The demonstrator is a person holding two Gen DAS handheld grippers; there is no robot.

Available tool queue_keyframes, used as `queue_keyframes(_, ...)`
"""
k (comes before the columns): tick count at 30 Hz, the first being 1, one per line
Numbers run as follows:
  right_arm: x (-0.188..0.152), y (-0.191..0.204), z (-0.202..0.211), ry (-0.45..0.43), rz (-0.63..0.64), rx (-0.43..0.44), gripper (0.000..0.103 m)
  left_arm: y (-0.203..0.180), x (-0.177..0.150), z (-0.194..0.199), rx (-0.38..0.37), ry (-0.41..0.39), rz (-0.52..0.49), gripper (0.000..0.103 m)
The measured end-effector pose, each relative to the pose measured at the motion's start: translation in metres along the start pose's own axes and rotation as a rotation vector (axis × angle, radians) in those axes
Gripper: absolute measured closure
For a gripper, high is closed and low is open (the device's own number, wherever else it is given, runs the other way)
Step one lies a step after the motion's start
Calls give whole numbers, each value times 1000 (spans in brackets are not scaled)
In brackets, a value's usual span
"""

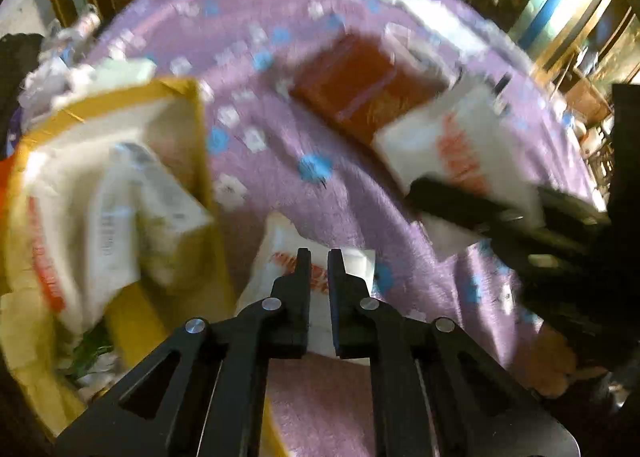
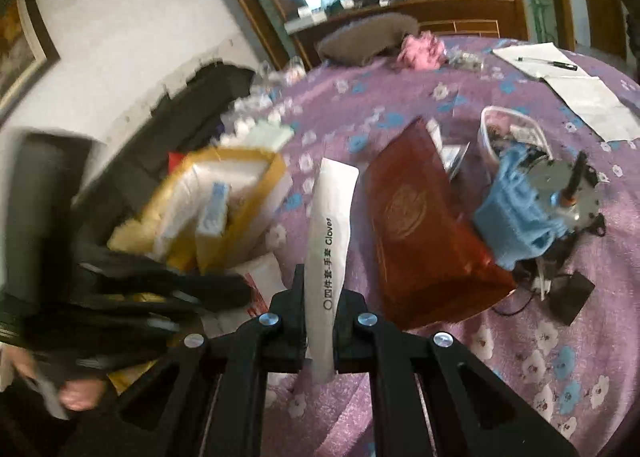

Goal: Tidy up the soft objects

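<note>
Right gripper (image 2: pixel 320 297) is clamped on a white glove packet (image 2: pixel 330 233), which stands upright between its fingers with black print running along it — the word "Gloves" is legible. Left gripper (image 1: pixel 319 257) has its fingers drawn nearly together with only a narrow gap, nothing held between them; it hovers just above a white packet with red print (image 1: pixel 280 257) lying on the bed.

Largest of all is the purple floral bedspread (image 2: pixel 520 357) that covers the bed and carries everything else. At its left side sits an open yellow cardboard box (image 2: pixel 224 193), already filled with white packets (image 1: pixel 108 217), some with red lettering. Near the middle lies a red-brown flat bag (image 2: pixel 424 233) with an embossed round emblem. Just right of it a blue knitted cloth (image 2: pixel 516 217) rests against a clear plastic container (image 2: pixel 508 129). Sheets of white paper (image 2: pixel 580 97) lie at the far right with a black pen (image 2: pixel 548 63) on them. A pink soft item (image 2: pixel 422 49) sits beside a grey-brown cushion (image 2: pixel 368 37) at the far edge.
</note>
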State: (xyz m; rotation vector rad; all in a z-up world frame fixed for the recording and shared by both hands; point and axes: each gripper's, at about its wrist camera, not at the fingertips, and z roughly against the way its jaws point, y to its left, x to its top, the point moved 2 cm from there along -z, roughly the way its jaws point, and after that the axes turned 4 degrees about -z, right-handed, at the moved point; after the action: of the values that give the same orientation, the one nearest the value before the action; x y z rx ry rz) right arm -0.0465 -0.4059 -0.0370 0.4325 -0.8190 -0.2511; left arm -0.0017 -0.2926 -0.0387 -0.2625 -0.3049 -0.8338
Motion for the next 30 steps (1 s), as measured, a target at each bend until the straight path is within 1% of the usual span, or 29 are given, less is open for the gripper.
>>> queue_keyframes(2, 2, -5, 4, -23, -16, -1, 97, -10, -4, -9, -46, 37, -15, 96)
queue_keyframes(3, 2, -7, 5, -24, -27, 9, 97, -16, -6, -9, -60, 32, -34, 96)
queue_keyframes(4, 3, -10, 7, -27, -40, 20, 97, -23, -9, -9, -59, 43, -55, 96)
queue_keyframes(5, 4, -12, 9, -34, -49, 23, 97, -25, -9, -7, -59, 46, -55, 96)
queue_keyframes(7, 4, -13, 15, -50, -61, 37, 97, -23, -8, 2, -70, 12, -55, 96)
queue_keyframes(8, 5, -13, 16, -59, -67, 44, 96, -19, -6, 6, -49, -9, -49, 95)
queue_keyframes(9, 5, -13, 18, -62, -70, 49, 96, -12, -4, 6, -20, -12, -24, 95)
queue_keyframes(10, 4, -13, 19, -63, -72, 51, 96, -4, -4, 2, -4, 1, 13, 93)
queue_keyframes(12, 4, -12, 20, -63, -69, 57, 96, 2, -5, -7, -9, 35, 32, 92)
queue_keyframes(13, 3, -11, 20, -64, -67, 58, 96, 1, -6, -7, -2, 5, 29, 92)
queue_keyframes(14, 3, -11, 21, -67, -65, 58, 96, -1, -6, -6, 8, -9, 22, 87)
queue_keyframes(17, 3, -11, 22, -68, -66, 63, 96, -8, -7, -8, 43, -14, 13, 78)
queue_keyframes(19, 3, -11, 23, -70, -69, 62, 96, -9, -8, -9, 63, -18, 24, 77)
queue_keyframes(23, 2, -14, 25, -78, -74, 65, 96, -4, -10, -4, 102, -37, 90, 73)
queue_keyframes(24, 2, -14, 25, -81, -73, 65, 96, -3, -14, 1, 109, -43, 97, 73)
queue_keyframes(25, 2, -15, 25, -82, -75, 65, 96, -6, -15, 4, 107, -57, 80, 73)
queue_keyframes(26, 2, -15, 26, -83, -79, 66, 96, -13, -16, 2, 115, -53, 50, 66)
queue_keyframes(27, 3, -15, 26, -83, -80, 68, 96, -16, -19, -4, 129, -15, 32, 52)
queue_keyframes(28, 3, -15, 26, -82, -76, 70, 96, -22, -19, -7, 137, -10, -4, 48)
queue_keyframes(29, 2, -15, 27, -84, -72, 70, 96, -30, -20, -10, 154, -12, -55, 36)
queue_keyframes(30, 2, -14, 27, -85, -64, 68, 96, -37, -21, -14, 174, 1, -91, 30)
